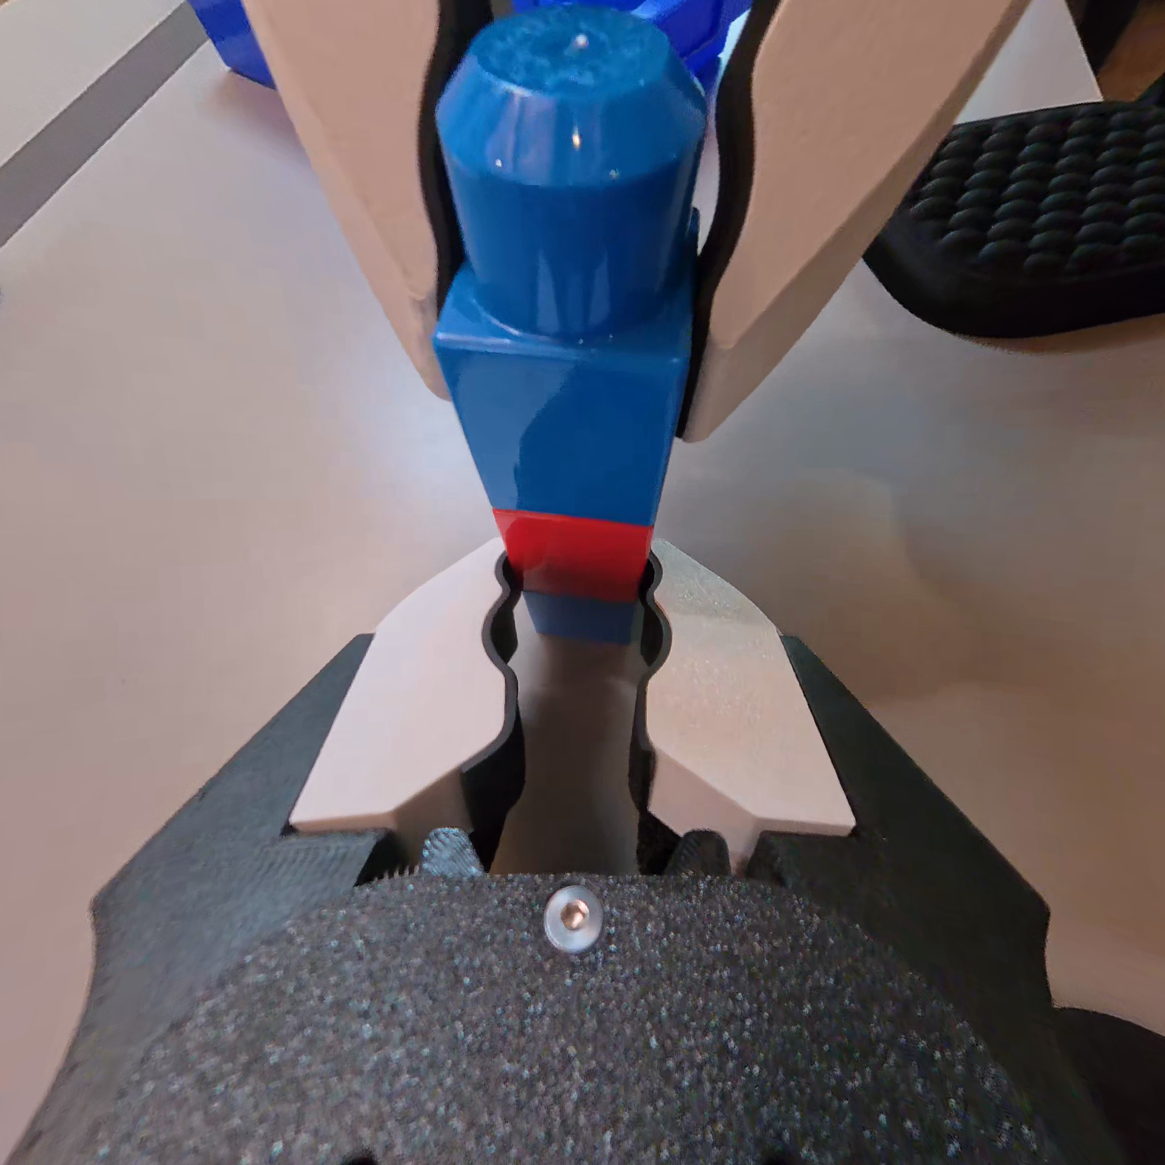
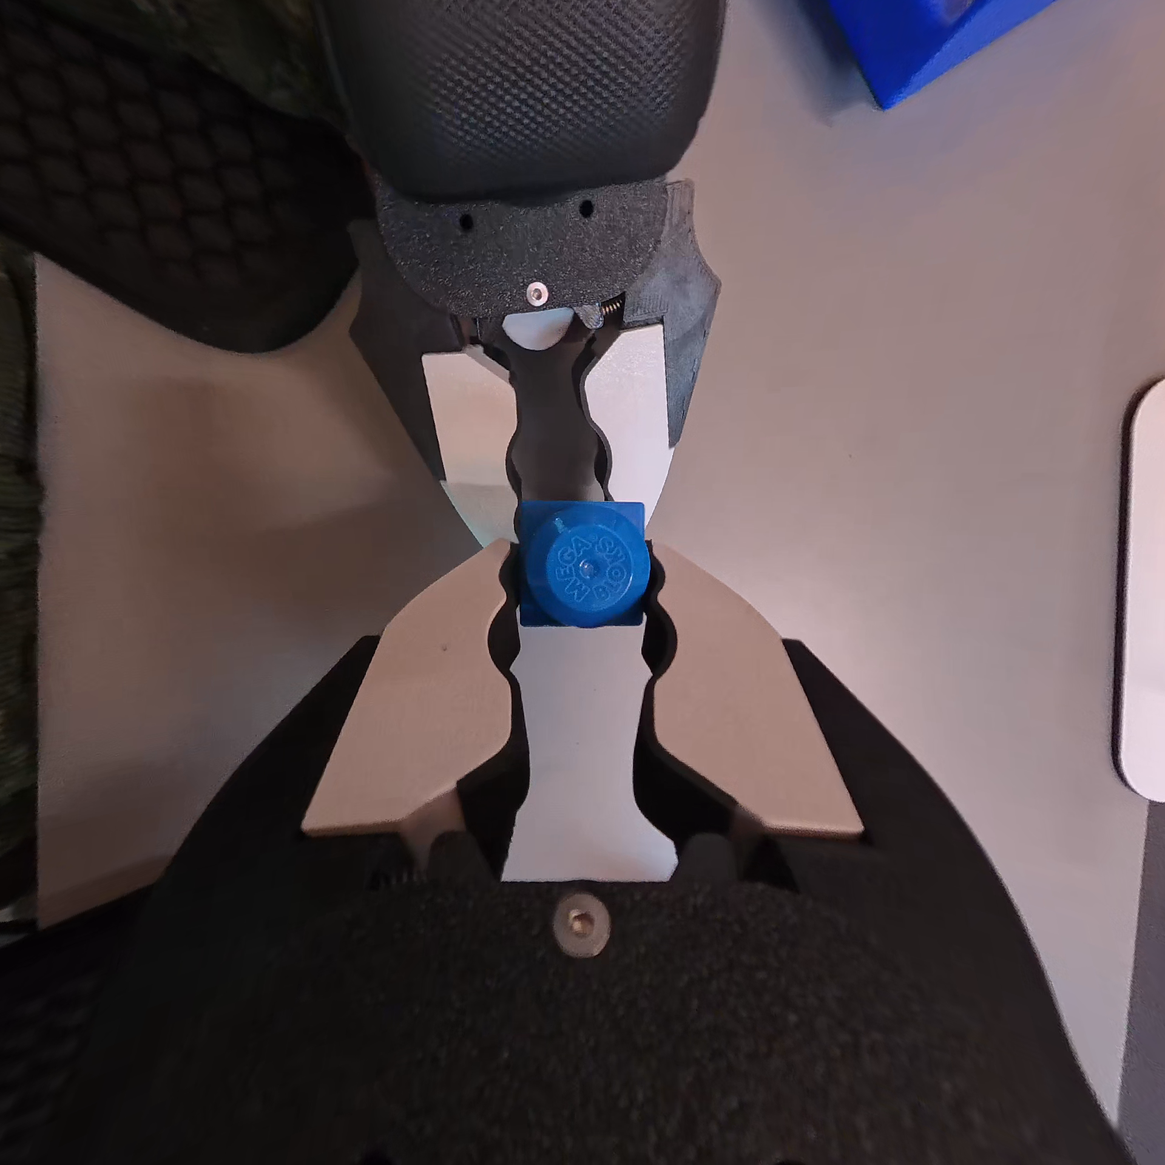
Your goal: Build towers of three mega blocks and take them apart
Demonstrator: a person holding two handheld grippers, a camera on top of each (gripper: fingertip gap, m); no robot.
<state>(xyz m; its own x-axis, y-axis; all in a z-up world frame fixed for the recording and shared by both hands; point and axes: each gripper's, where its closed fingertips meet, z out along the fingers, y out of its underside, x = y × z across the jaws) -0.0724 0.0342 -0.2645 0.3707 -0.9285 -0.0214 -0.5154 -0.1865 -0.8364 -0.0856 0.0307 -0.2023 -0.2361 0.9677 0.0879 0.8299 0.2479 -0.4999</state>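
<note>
A tower of three blocks stands between the two grippers: a top blue block (image 1: 555,208), a red block (image 1: 577,545) under it, and a bottom blue block (image 1: 580,621). My left gripper (image 1: 580,573) is shut on the red block, its pads also beside the bottom blue block. My right gripper (image 1: 564,403) comes from the far side and is shut on the top blue block. In the right wrist view I look down on the top blue block's stud (image 2: 586,573) between my right gripper (image 2: 580,577); the left gripper (image 2: 561,485) reaches in from beyond. The lower blocks are hidden there.
The table (image 1: 189,441) is pale. A blue container (image 1: 239,50) sits at the far edge, also in the right wrist view (image 2: 933,50). A black textured pad (image 1: 1040,220) lies to the right. A white flat object (image 2: 1147,586) lies at the right edge. The grippers' ends are close to 6 cm from one another.
</note>
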